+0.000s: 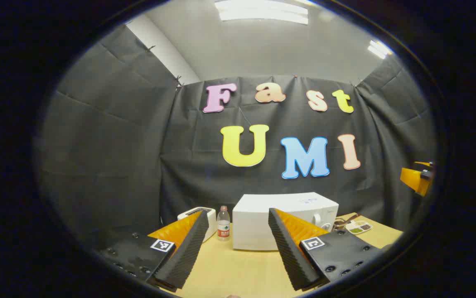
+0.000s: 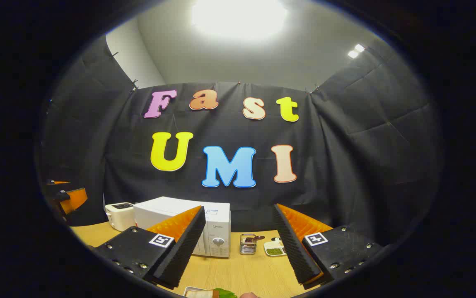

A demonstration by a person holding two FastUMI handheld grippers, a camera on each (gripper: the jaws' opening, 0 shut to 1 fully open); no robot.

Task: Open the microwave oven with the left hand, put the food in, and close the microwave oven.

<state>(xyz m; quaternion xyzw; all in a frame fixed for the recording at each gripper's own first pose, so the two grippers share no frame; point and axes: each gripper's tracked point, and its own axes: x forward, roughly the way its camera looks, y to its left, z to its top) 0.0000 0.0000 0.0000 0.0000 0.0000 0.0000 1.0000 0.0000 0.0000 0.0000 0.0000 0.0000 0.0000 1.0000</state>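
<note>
Along the back edge of the table (image 1: 238,269), from left to right, we see a toaster (image 1: 204,217), a water bottle (image 1: 223,223), the microwave oven (image 1: 279,219) with its door closed, then a small metal holder (image 2: 247,244) and a divided dish (image 1: 358,227) toward the right corner. Our left gripper (image 1: 238,252) hovers over the front edge, jaws spread wide and holding nothing, aimed at the oven. Our right gripper (image 2: 240,248) is likewise wide open and empty. At the front edge in the right gripper view sits what looks like the food (image 2: 215,293), bread with a green leaf on 1 tray, though we see little of it. To open well, we should carry the left gripper to the door's free edge beside the dial panel (image 2: 218,242) and pull outward in 1 smooth arc, without shoving the oven backward.
</note>
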